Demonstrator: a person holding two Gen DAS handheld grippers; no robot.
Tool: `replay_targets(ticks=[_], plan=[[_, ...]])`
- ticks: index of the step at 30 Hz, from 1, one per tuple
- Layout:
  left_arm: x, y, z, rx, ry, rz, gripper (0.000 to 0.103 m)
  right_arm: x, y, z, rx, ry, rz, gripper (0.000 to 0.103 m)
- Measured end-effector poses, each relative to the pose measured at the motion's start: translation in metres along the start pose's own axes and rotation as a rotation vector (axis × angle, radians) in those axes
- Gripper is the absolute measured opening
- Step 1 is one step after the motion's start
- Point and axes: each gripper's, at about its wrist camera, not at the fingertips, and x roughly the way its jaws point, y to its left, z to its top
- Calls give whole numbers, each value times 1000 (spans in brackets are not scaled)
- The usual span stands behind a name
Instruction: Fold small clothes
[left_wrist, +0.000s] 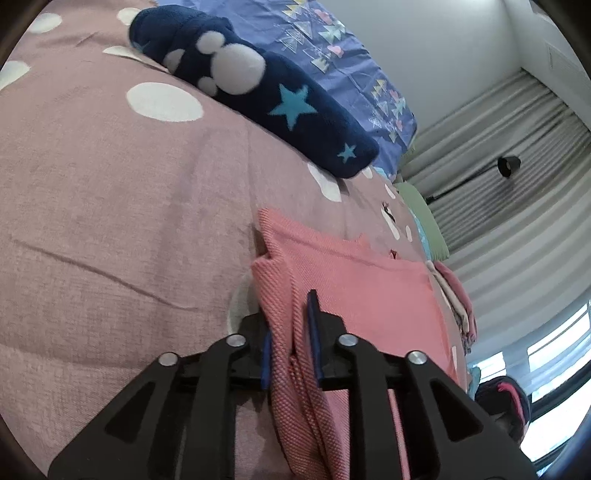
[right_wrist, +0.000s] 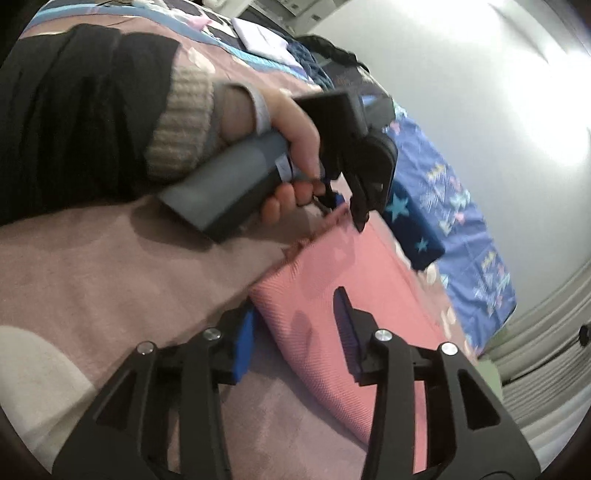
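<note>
A small pink knit garment (left_wrist: 373, 295) lies on the pink polka-dot bedspread (left_wrist: 110, 221). My left gripper (left_wrist: 290, 332) is shut on a bunched edge of the garment, which hangs down between its blue pads. In the right wrist view the garment (right_wrist: 332, 280) lies flat, and my right gripper (right_wrist: 295, 332) stands open around its near corner, one pad on each side. The left gripper (right_wrist: 347, 210), held by a hand, pinches the garment's far edge there.
A navy plush blanket with stars (left_wrist: 258, 85) lies at the back of the bed on a blue patterned sheet (left_wrist: 351, 62). Several folded clothes (left_wrist: 458, 299) are stacked at the right. Grey curtains (left_wrist: 498, 155) and a window stand beyond.
</note>
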Motion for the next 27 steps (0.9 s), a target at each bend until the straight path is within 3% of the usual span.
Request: replay_targets(ticks=[2,5,7,10,19,23,27], plan=[[2,-7,-2,41,15,-2,32,6,1,5,12,7,-12,41],[5,-15,-4,88,26,16,36,15,0,8,22,18,-12,34],[5,-14,-4,89,23,14,36,19,3,10,6,25,-2,18],[6,-5,-3,43,24,10,12,22,8,13,-16,23,-3,8],[4,-10,-4,47,-4,17,11,7,-31,4,193,-37,127,5],[3,-28,-3,83,-31,91,11,0,-67,-7,380,-61,236,5],[3,-61,1,134,-49,178,11,-9,-95,-24,516,-85,279,5]])
